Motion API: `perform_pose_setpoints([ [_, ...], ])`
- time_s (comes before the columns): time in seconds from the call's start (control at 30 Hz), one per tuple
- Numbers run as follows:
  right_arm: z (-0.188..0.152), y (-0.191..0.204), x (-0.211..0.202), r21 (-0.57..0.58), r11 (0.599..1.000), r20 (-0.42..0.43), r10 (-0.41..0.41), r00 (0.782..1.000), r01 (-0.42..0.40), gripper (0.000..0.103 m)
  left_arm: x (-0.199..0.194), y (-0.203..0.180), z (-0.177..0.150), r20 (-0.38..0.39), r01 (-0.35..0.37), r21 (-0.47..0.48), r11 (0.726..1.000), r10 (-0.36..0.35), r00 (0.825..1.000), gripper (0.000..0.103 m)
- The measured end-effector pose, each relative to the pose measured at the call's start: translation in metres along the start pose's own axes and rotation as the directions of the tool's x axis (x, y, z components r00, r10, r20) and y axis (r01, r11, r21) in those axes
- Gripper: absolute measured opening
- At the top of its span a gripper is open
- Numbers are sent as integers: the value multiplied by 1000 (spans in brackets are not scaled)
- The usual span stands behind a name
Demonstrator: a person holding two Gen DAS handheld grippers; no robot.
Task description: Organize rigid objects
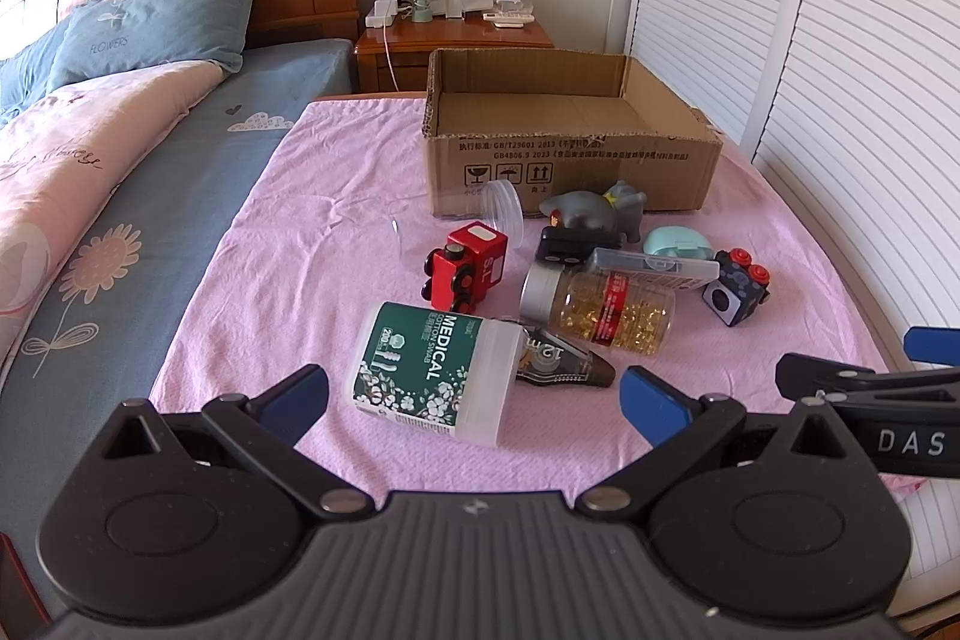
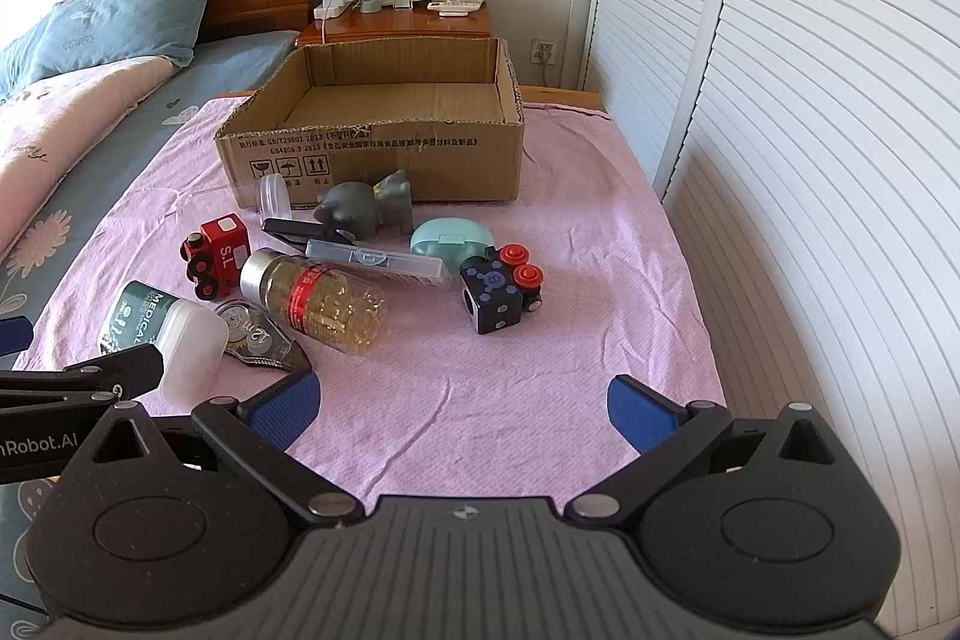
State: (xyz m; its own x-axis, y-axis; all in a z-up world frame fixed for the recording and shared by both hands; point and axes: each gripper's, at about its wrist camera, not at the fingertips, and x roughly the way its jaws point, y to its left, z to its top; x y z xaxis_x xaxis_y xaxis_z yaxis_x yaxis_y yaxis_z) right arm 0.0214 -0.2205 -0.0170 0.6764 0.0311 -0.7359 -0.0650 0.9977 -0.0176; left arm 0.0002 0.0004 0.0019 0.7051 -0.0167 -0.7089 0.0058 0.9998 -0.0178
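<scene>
Several small objects lie on a pink cloth (image 1: 312, 244) in front of an open, empty cardboard box (image 1: 570, 172) (image 2: 384, 148). Nearest my left gripper (image 1: 474, 400) is a green cotton swab box (image 1: 432, 376), lying on its side just beyond the open fingers. Behind it lie a correction tape (image 1: 564, 358), a capsule bottle (image 1: 600, 310) (image 2: 318, 301), a red toy train (image 1: 468, 268) and a grey elephant figure (image 1: 594, 214). My right gripper (image 2: 462, 409) stands open over bare cloth, short of a black cube toy (image 2: 501, 289) and a mint case (image 2: 450, 238).
A bed with blue pillows (image 1: 156, 22) and a pink quilt lies to the left. White louvred doors (image 2: 810, 160) run along the right. A wooden nightstand (image 1: 456, 40) with a fan and chargers stands behind the box. A clear jar (image 1: 501, 214) and a clear flat case (image 1: 654, 265) lie among the objects.
</scene>
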Motion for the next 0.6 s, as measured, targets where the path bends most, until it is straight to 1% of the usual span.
perform_pose_setpoints([
  [0.37, 0, 0, 0, -1, 1000, 1, 0, 1000, 0, 103, -1, -1, 2, 3, 2, 2, 1000, -2, 1000, 102],
  [0.6, 2, 0, 0, -3, 1000, 6, 1, 1000, -1, 103, 1, -2, 7, 19, 16, 43, 999, -17, 1000, 102],
])
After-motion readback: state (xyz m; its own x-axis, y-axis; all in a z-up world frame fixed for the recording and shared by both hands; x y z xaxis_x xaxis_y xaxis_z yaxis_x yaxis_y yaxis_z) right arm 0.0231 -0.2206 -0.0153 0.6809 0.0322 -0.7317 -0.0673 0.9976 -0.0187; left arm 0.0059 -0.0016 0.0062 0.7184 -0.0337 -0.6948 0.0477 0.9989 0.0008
